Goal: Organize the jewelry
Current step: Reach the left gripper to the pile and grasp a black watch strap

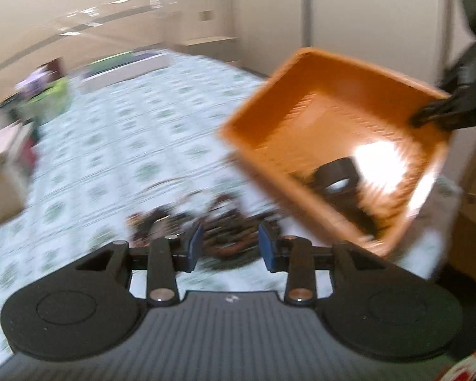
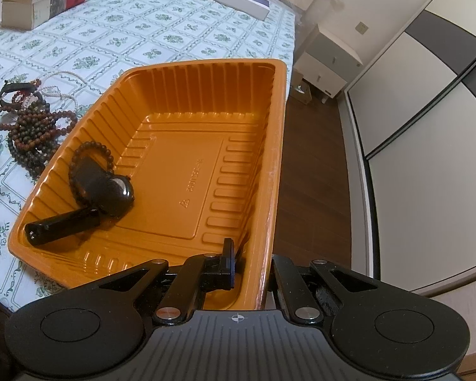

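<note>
The right gripper [image 2: 250,270] is clamped on the tray [image 2: 271,197] wall, one jaw inside, one outside. Ahead and left of the jaws, a watch [image 2: 111,190] and bracelet [image 2: 92,152] lie in the tray. The left gripper [image 1: 230,246] is parted, nothing gripped; beads [image 1: 225,231] are heaped on the desk [image 1: 111,146] just beyond its jaws.

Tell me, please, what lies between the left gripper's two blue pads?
In the left wrist view, nothing sits between the left gripper's blue pads; through the gap, the blurred pile of beaded bracelets shows on the tablecloth beyond.
</note>
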Demonstrator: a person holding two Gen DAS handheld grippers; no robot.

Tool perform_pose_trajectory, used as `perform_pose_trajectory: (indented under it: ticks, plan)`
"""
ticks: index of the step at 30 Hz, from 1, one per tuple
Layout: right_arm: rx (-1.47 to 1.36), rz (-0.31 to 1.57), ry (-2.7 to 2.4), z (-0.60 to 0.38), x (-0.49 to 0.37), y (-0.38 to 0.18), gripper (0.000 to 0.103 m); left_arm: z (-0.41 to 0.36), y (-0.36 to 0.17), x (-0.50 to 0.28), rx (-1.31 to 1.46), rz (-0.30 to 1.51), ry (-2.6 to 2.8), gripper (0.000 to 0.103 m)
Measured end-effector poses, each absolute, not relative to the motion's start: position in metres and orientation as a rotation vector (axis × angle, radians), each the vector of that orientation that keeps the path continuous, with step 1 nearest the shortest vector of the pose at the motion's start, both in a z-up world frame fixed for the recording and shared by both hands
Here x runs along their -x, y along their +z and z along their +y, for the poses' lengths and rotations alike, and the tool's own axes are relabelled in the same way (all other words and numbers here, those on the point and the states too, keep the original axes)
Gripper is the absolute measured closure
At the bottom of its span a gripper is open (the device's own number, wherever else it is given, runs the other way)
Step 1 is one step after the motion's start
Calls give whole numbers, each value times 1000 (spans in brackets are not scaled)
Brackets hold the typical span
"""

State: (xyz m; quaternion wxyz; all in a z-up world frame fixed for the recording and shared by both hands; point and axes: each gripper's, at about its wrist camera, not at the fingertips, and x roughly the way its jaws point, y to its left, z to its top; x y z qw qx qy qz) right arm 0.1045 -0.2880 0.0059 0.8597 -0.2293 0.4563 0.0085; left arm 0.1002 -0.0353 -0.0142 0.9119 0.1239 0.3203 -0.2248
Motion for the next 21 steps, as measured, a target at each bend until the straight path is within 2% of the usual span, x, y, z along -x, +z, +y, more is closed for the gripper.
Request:
perform_pose_trajectory:
  ticks: [8, 21]
  plan:
    - [482, 958, 18, -288, -104, 6, 98, 15, -21, -128, -197, 674, -307, 68]
    - [482, 958, 19, -288, -104, 6, 98, -3, -38, -165, -255, 700, -330, 69]
